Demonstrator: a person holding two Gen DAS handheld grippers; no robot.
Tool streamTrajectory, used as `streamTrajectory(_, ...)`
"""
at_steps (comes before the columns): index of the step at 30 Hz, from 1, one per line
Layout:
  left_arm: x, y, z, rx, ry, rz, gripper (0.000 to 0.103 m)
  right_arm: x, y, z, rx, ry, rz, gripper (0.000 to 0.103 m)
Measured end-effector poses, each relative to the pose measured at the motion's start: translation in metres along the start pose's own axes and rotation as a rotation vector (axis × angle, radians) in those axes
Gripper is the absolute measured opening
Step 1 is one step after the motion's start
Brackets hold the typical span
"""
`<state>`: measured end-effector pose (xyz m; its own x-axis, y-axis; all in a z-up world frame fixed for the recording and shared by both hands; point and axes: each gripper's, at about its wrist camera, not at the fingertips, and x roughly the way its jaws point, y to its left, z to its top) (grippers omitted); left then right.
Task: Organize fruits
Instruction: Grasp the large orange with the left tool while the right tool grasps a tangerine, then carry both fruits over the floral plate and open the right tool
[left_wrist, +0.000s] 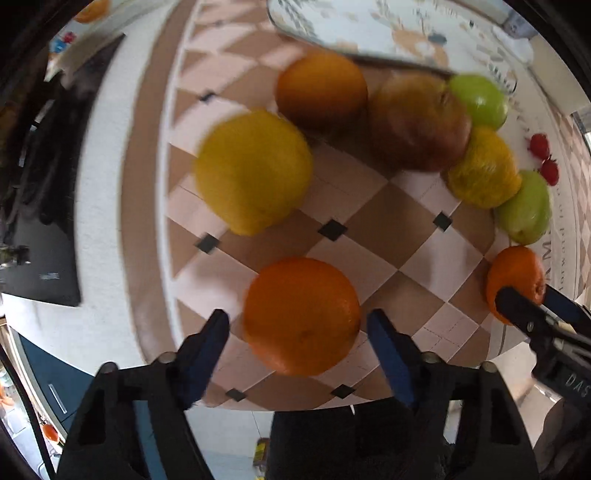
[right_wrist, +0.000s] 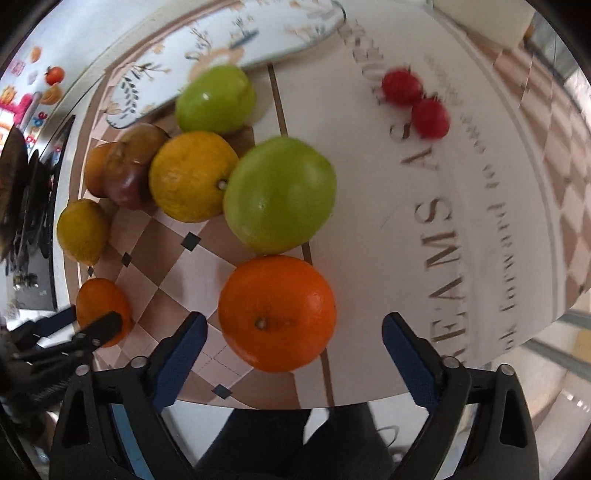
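On the round desk (left_wrist: 122, 221), over its checkered cloth: both grippers point down, each straddling its own orange.

Left gripper (left_wrist: 297, 332): jaws open, near orange (left_wrist: 301, 314) between them, a sliver of gap on each side, pads not touching. Right gripper (right_wrist: 293, 332): jaws open wider, second orange (right_wrist: 277, 314) between them, clear gaps both sides, more on the right.

Patterned tray (right_wrist: 236, 40) lies at the far side of the fruit, bare as far as shown; probably the destination.

Risks, as I judge them:
- Round fruit on cloth. A pad landing off-centre would roll the orange out instead of pinching it.
- Right-hand orange sits touching, or nearly touching, a green apple (right_wrist: 280, 195); a nudge could set that rolling too.
- The two grippers work near each other; lifting together could knock them.
- Both oranges lie near the desk edge; a bumped one might drop off.

Count:
- Oranges, deep orange: three, counting the third orange (left_wrist: 321, 88) at the back.
- Yellow citrus: two (left_wrist: 253, 171), (left_wrist: 484, 168).
- Green apples: two, with the far green apple (right_wrist: 216, 98).
- Dark red apple (left_wrist: 419, 122): one.
- Small red fruits (right_wrist: 415, 105): two, type unclear.
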<state>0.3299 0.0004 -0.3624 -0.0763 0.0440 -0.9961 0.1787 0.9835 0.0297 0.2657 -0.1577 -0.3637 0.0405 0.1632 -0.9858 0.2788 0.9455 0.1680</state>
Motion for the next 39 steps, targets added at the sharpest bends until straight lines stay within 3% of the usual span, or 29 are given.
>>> streamTrajectory(4, 0.01, -0.009, -0.002, 0.044, 0.002, 0.049, 0.063, 0.014, 0.007, 0.011, 0.014, 0.009, 0.003, 0.075)
streamTrajectory(12, -0.001, -0.017, -0.01, 0.075, -0.049, 0.06, 0.062, 0.02, 0.041, 0.006, -0.088, -0.004, -0.132, 0.073)
streamTrajectory(20, 0.002, -0.018, -0.021, 0.091, -0.057, 0.053, 0.062, 0.02, 0.058, -0.012, -0.159, -0.007, -0.192, 0.068)
streamTrajectory(32, 0.004, -0.01, -0.024, 0.071, -0.066, 0.049, 0.061, 0.004, 0.055, -0.019, -0.128, -0.049, -0.138, 0.066)
streamTrajectory(39, -0.002, 0.001, -0.028, -0.002, -0.047, -0.01, 0.061, -0.004, -0.001, -0.02, -0.145, -0.02, -0.015, 0.065)
